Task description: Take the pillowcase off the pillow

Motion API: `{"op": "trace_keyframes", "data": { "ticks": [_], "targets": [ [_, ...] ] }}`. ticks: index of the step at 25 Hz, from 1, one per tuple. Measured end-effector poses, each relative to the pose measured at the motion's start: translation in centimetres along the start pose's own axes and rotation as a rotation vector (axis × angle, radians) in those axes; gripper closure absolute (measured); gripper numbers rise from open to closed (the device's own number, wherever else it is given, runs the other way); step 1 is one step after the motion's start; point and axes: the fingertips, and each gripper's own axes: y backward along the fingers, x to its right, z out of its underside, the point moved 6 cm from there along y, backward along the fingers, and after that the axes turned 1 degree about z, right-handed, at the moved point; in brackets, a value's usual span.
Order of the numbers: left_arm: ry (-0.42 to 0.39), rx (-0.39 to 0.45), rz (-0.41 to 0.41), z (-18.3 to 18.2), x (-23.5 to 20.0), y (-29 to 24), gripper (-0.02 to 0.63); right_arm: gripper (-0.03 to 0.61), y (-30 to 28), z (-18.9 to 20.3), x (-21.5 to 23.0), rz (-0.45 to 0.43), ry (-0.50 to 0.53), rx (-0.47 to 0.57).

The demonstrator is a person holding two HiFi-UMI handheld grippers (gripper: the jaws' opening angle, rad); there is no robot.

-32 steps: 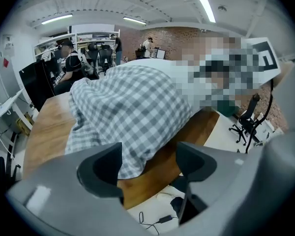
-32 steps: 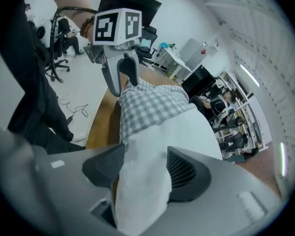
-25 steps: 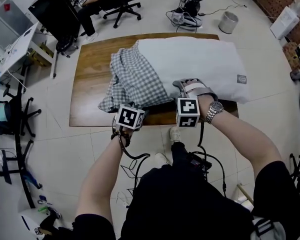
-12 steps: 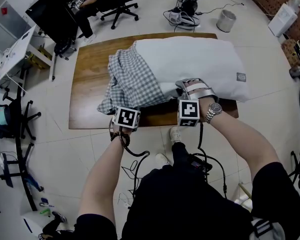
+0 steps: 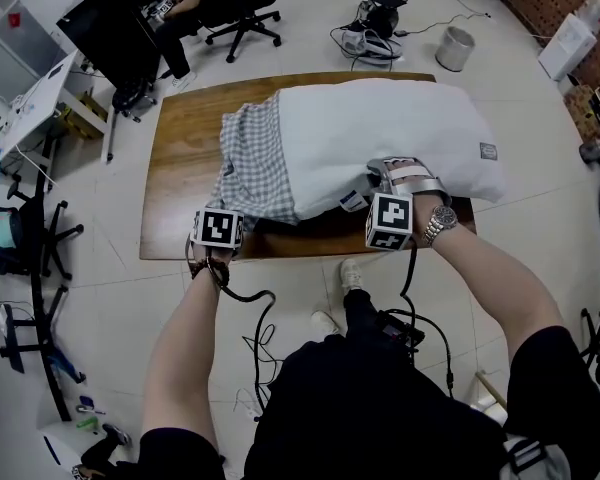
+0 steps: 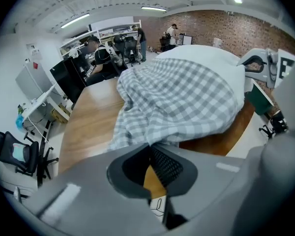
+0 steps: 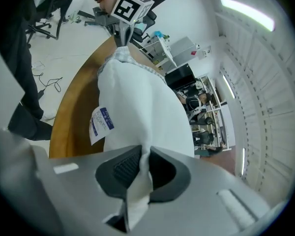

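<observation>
We see the white pillow (image 5: 390, 128) lying lengthwise on the wooden tabletop (image 5: 185, 158). Most of it is bare: the grey-checked pillowcase (image 5: 252, 163) is bunched over the left end only, w/ its loose edge spilling toward the near-left side of the tabletop.

The left gripper (image 6: 148, 146) sits at that near-left edge. Its jaws are closed together, and in the left gripper view the checked hem of the pillowcase runs right into their tips, so we read it as pinched there. The rest of the pillowcase rises in folds just beyond.

The right gripper (image 7: 143, 163) is at the near side of the pillow, approx. mid-length. Its jaws have just been closing, and a fold of the pillow's white cloth stands between them — the pads press on it from both sides. A small white tag (image 7: 102, 123) w/ blue print hangs on the pillow's near side, just beside that grip.

The two grippers are well apart along the near edge. The right wrist wears a wristwatch (image 5: 441, 224). A grey bin (image 5: 456, 46) stands on the floor beyond the tabletop's far-right corner.
</observation>
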Motion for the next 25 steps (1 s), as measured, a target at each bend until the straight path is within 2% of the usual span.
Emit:
{"op": "trace_keyframes", "data": {
  "ticks": [3,8,11,13,15,16,18,21,22,25],
  "targets": [
    [0.029,-0.010,-0.037,0.3,-2.1,0.9,0.607,0.545,0.1,0.0,0.1,0.001,0.004,-0.020],
    [0.062,-0.019,-0.077,0.9,-2.8,1.4,0.607,0.545,0.0,1.2,-0.5,-0.010,-0.003,-0.042],
    [0.117,-0.095,-0.076,2.6,-2.7,2.4,0.606,0.543,0.1,1.2,-0.9,-0.025,-0.003,-0.054],
    [0.102,-0.070,-0.084,2.6,-2.8,2.2,0.602,0.524,0.1,1.2,-1.6,-0.049,0.005,-0.046],
    [0.137,-0.155,-0.063,3.4,-1.2,3.4,0.537,0.476,0.6,1.3,-2.1,-0.093,0.002,-0.029],
    [0.130,-0.148,-0.064,3.2,-0.8,3.6,0.493,0.449,1.1,1.2,-2.3,-0.126,-0.005,-0.023],
    [0.079,-0.045,-0.086,1.6,-1.2,3.1,0.451,0.403,2.2,0.8,-2.2,-0.202,-0.015,-0.023],
    [0.132,-0.124,-0.051,2.7,-0.2,4.3,0.425,0.371,4.2,-0.6,-1.4,-0.296,-0.026,-0.025],
    [0.126,-0.110,-0.050,2.7,-0.2,4.3,0.422,0.368,5.0,-1.0,-1.1,-0.318,-0.035,-0.021],
    [0.036,0.057,-0.085,1.0,-0.7,3.6,0.407,0.368,7.2,-2.0,-0.5,-0.365,-0.076,0.003]
  ]
}}
